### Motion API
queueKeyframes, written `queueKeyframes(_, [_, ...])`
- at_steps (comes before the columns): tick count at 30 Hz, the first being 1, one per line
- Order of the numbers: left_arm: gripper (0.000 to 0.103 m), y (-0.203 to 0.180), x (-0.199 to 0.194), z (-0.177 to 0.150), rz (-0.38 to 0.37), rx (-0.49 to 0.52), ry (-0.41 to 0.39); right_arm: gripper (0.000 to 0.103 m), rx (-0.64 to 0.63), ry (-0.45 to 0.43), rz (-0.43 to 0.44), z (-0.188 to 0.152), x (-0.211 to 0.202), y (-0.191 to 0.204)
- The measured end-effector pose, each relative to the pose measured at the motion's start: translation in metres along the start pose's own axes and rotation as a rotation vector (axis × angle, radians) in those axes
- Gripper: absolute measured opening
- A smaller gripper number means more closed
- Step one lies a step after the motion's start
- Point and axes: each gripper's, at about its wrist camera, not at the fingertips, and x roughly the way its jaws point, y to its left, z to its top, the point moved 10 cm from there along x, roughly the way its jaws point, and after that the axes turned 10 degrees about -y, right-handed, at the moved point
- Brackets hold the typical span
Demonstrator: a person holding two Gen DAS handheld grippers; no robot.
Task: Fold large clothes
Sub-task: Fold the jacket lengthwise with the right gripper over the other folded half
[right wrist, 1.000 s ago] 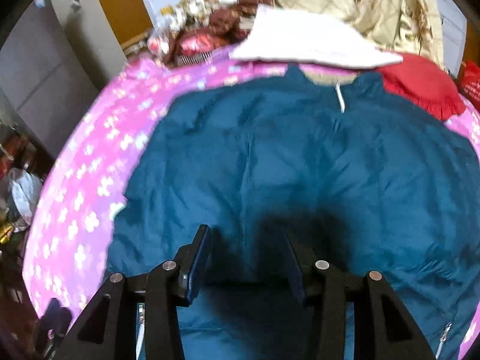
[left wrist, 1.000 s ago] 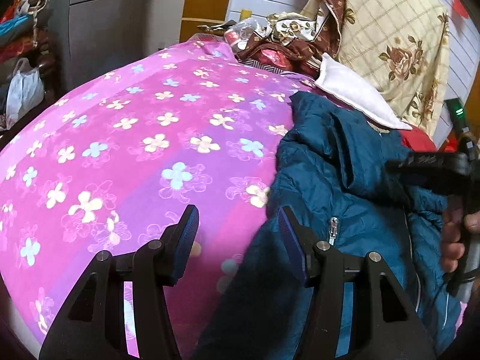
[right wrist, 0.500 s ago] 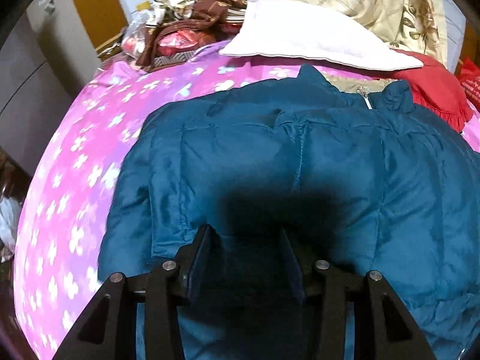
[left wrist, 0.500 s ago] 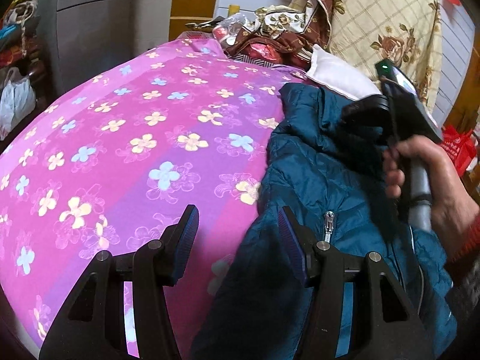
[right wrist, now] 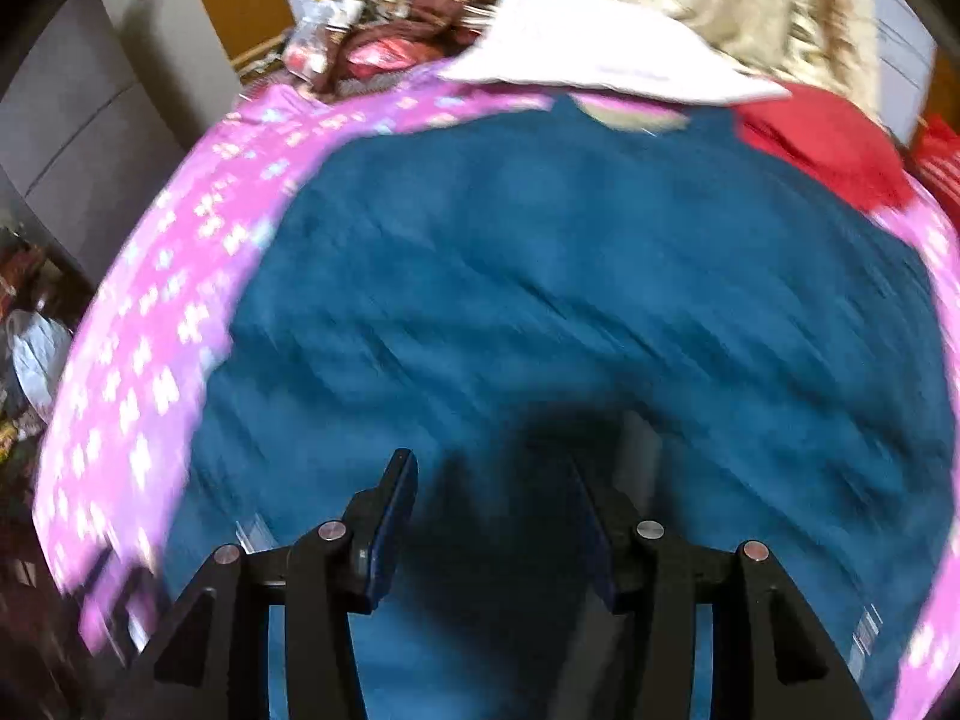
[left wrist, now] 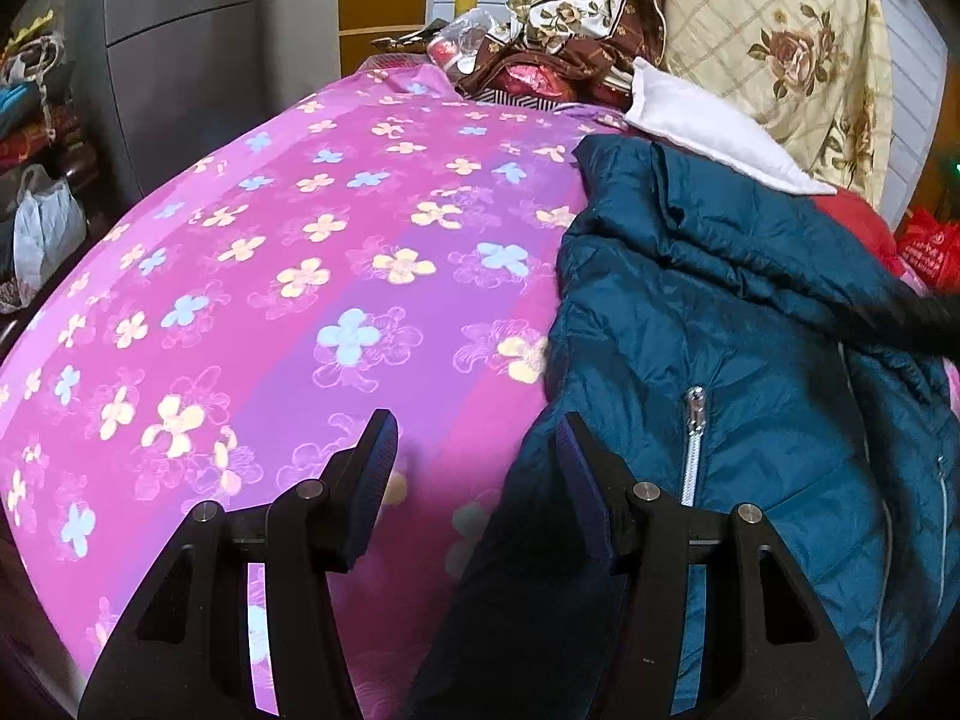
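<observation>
My left claw (left wrist: 474, 450) and right claw (right wrist: 492, 492) both gape, holding nothing. The right view is smeared with blur. The teal jacket (left wrist: 750, 372) lies on the pink flowered bedspread (left wrist: 300, 276), its far sleeve cut off; pillows (left wrist: 708, 120) sit behind.

Gripper: right gripper (right wrist: 492, 480) over the jacket, jaws apart, nothing between them.
Jacket: teal jacket (right wrist: 570, 276) spread across the pink sheet (right wrist: 150, 330), blurred.
Beyond the collar: white pillow (right wrist: 600, 60), red cushion (right wrist: 822, 150) beside it.
Far left: grey cabinet (right wrist: 90, 108).
</observation>
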Motion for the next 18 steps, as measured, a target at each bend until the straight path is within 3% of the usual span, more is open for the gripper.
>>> queueKeyframes(6, [0.055,0.009,-0.001,-0.006,0.024,0.002,0.013,0.048,0.128,-0.003,-0.064,-0.083,-0.078,-0.095])
queueKeyframes(12, [0.055,0.016,-0.021,-0.014,0.06,0.023,-0.029,0.048,0.315,-0.044,-0.146,-0.149,-0.145,-0.184])
queueKeyframes(18, [0.055,0.031,-0.05,-0.031,0.112,0.066,-0.022,0.048,0.485,-0.073,-0.166,-0.204,-0.174,-0.24])
